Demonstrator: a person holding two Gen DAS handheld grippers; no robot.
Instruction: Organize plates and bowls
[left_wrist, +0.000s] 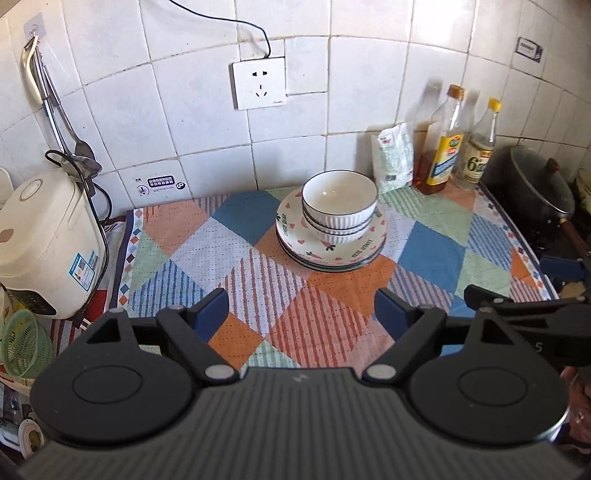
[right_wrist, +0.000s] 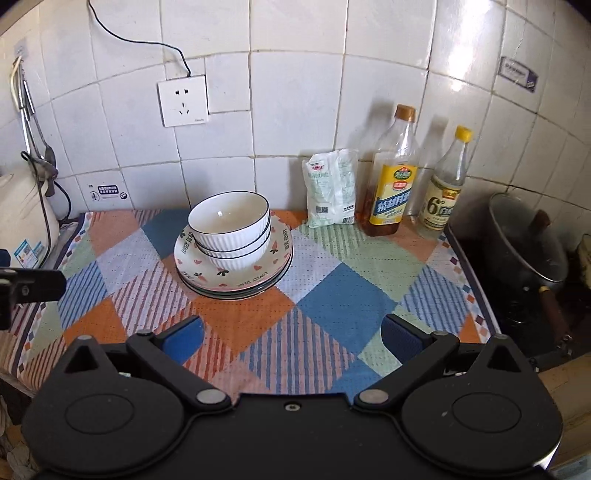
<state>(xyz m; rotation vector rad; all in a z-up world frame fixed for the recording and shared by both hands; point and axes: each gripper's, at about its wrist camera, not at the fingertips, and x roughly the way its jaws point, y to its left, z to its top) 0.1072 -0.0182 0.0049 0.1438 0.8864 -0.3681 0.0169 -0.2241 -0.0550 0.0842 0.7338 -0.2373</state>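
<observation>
On the patchwork cloth (left_wrist: 258, 266) that covers the counter, below and a little right of the white wall socket (left_wrist: 259, 85), a stack of ribbed white bowls (left_wrist: 339, 206) with dark rims sits nested on a stack of plates (left_wrist: 330, 251); the top plate carries hearts, carrots and lettering. The bowls sit slightly toward the back of the plates rather than dead centre.

The left gripper (left_wrist: 301, 310) hovers in front of the socket wall, well short of the stack, its blue-padded fingers (left_wrist: 212, 306) spread wide and holding nothing. The right gripper (right_wrist: 293, 334) is likewise spread wide and empty, with only cloth between its fingers (right_wrist: 184, 338); the stack lies ahead of it and to its left.

Right of the socket, against the tiled wall, stand a white-and-green packet (left_wrist: 393, 157), an oil bottle (left_wrist: 443, 147) with a yellow label and a clear bottle (left_wrist: 476, 151) with a yellow cap (its label shows a large 6). Farther right a dark pot (left_wrist: 539, 188) with a glass lid sits on the stove. Left of the socket, a cream rice cooker (left_wrist: 48, 240) stands at the cloth's edge, with ladles (left_wrist: 48, 96) hanging from a wall hook above it.
</observation>
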